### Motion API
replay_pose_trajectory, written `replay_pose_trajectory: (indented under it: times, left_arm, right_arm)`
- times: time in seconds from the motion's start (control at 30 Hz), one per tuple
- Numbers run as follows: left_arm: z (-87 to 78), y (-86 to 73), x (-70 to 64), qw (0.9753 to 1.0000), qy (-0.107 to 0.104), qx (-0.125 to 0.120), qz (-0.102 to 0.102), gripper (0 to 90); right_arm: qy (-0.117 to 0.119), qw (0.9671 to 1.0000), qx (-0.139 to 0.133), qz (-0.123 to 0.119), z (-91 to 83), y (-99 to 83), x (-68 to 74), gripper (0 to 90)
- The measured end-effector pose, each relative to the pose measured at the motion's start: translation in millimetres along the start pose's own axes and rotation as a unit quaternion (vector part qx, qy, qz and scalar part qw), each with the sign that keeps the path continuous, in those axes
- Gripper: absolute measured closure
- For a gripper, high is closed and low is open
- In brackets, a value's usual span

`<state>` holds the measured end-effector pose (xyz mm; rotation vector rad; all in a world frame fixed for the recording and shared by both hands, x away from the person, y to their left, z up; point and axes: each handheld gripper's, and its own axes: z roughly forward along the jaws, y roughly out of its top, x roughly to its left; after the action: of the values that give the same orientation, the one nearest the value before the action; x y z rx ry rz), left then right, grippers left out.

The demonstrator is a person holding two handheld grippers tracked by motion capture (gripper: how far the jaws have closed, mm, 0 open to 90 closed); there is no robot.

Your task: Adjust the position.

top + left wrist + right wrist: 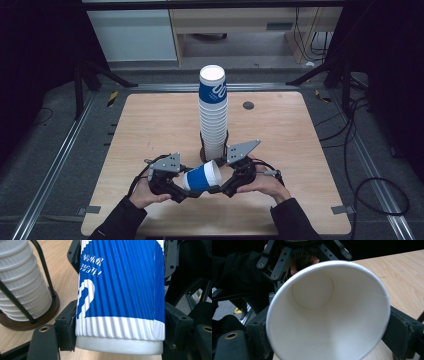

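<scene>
Above the desk's (pixel 150 125) near edge I have an empty blue paper cup (pixel 202 177) on its side, my left tongs (pixel 181 190) clamping its base, my right tongs (pixel 218 187) its rim, just before the wire-held cup stack (pixel 213 112).

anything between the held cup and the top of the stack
Nothing visible. The cup lies sideways between both grippers, low in front of the stack; the air up to the stack's open top looks clear.
</scene>
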<state>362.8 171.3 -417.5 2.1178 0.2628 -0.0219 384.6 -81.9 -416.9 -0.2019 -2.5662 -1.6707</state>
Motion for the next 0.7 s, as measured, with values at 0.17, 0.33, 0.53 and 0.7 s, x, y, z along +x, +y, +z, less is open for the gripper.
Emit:
replay_pose_trajectory:
  times: [0.17, 0.33, 0.53, 0.7]
  left_arm:
    - [1.3, -0.3, 0.1, 1.0000, -0.003, 0.000, -0.003, 27.0]
    - [1.2, -0.5, 1.2, 1.0000, -0.004, 0.003, -0.004, 27.1]
    - [1.4, -0.1, 1.6, 1.0000, -0.006, 0.001, -0.007, 26.4]
    - [2.2, -0.4, 2.1, 0.9999, 0.001, 0.007, -0.010, 23.5]
  right_arm:
    - [0.004, 1.0000, 0.004, 0.003, 1.4, -1.2, -0.4, 13.5]
    - [0.007, 1.0000, 0.002, 0.002, 0.8, -1.6, -0.5, 14.9]
    - [0.007, 1.0000, 0.000, 0.004, -0.8, -1.1, -0.3, 16.1]
    - [0.001, 1.0000, 0.001, 0.001, -2.8, -0.5, -0.1, 16.4]
